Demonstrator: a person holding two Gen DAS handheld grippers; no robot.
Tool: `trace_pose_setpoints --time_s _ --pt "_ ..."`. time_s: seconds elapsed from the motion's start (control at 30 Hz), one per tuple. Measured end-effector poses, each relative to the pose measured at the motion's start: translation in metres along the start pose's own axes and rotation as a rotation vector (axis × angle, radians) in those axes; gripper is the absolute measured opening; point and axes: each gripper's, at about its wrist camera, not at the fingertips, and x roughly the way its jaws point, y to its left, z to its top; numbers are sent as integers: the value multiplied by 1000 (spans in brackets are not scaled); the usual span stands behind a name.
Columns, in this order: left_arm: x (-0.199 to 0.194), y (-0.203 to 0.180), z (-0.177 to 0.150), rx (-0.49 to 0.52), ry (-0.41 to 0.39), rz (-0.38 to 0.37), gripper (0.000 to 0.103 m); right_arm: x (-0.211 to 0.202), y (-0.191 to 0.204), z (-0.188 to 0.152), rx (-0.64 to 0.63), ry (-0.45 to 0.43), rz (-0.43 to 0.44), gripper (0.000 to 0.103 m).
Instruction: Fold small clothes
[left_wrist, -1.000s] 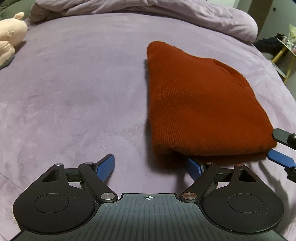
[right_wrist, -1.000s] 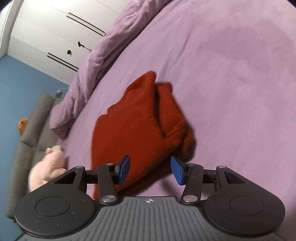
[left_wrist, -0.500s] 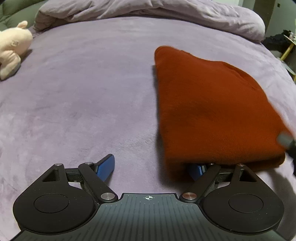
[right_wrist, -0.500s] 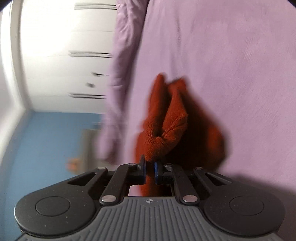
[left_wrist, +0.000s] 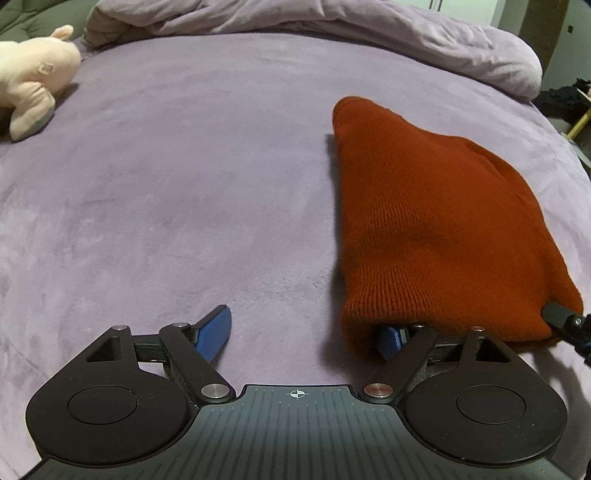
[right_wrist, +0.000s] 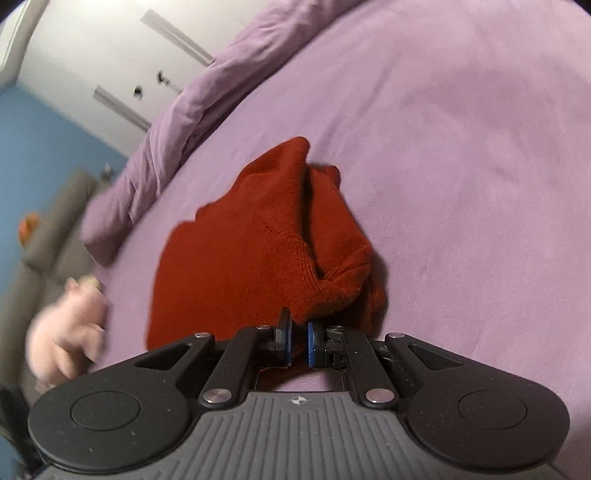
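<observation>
A rust-red knit hat (left_wrist: 436, 221) lies flat on the purple bed cover (left_wrist: 184, 184), to the right of centre in the left wrist view. My left gripper (left_wrist: 303, 334) is open wide at the hat's near left corner. Its left finger (left_wrist: 216, 330) rests on bare cover, while its right finger (left_wrist: 391, 338) is tucked under the hat's near edge. My right gripper (right_wrist: 299, 334) is shut on the near corner of the hat (right_wrist: 251, 251), and the knit bunches up between the blue pads. That gripper's tip (left_wrist: 563, 321) shows at the hat's near right corner.
A pink plush toy (left_wrist: 33, 81) lies at the far left of the bed. A bunched purple duvet (left_wrist: 332, 29) runs along the far side. White wardrobe doors (right_wrist: 92, 48) and a grey sofa (right_wrist: 48, 236) stand beyond. Bare cover spreads left of the hat.
My right gripper has closed on the hat's near corner and gathered the knit there. In the left wrist view the hat has slid to the right. The left gripper's jaws stayed wide.
</observation>
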Motion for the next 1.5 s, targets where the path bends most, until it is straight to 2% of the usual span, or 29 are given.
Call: trace_pose_setpoints --time_s 0.33,0.4,0.5,0.53,0.63,0.67,0.8,0.9,1.0,1.07,1.17,1.2,1.27,1.4,1.43,1.5 --pt "-1 5 4 -1 18 -18 86 -6 16 -5 -188 -29 -86 7" --pt "-4 10 6 4 27 -30 87 -11 15 -2 -193 -27 -89 12" --pt "-13 22 8 -2 48 -45 88 -23 10 4 -184 -30 -125 29" --pt "-16 26 9 -4 42 -23 88 -28 9 6 -187 -41 -152 29" --pt "-27 37 13 -6 -31 117 86 -44 4 13 -202 -99 -216 30" --pt "-29 39 16 -8 -46 115 86 -47 3 15 -199 -108 -222 30" --pt "-33 38 33 -66 -50 -16 86 -44 3 22 -173 -99 -144 30" --pt "-25 19 40 -63 -55 -95 86 -31 20 18 -232 -104 -132 30" --pt "-4 0 36 -10 -15 -88 87 -6 27 12 -285 -42 -185 29" --pt "8 -4 30 18 -10 -44 95 -1 26 7 -327 -58 -197 29" --pt "11 4 23 12 -7 -29 96 -7 25 6 -352 -55 -203 29" --pt "11 7 22 21 -3 -15 96 -10 25 6 -352 -49 -205 29" --pt "4 14 18 35 -5 10 96 -14 24 5 -356 -32 -230 41" --pt "-16 22 8 59 11 60 92 -24 31 -11 -360 62 -307 41" --pt "-22 23 3 68 8 49 92 -26 34 -18 -376 91 -329 41" --pt "-34 22 -6 62 -4 20 97 -31 39 -32 -402 117 -349 49"
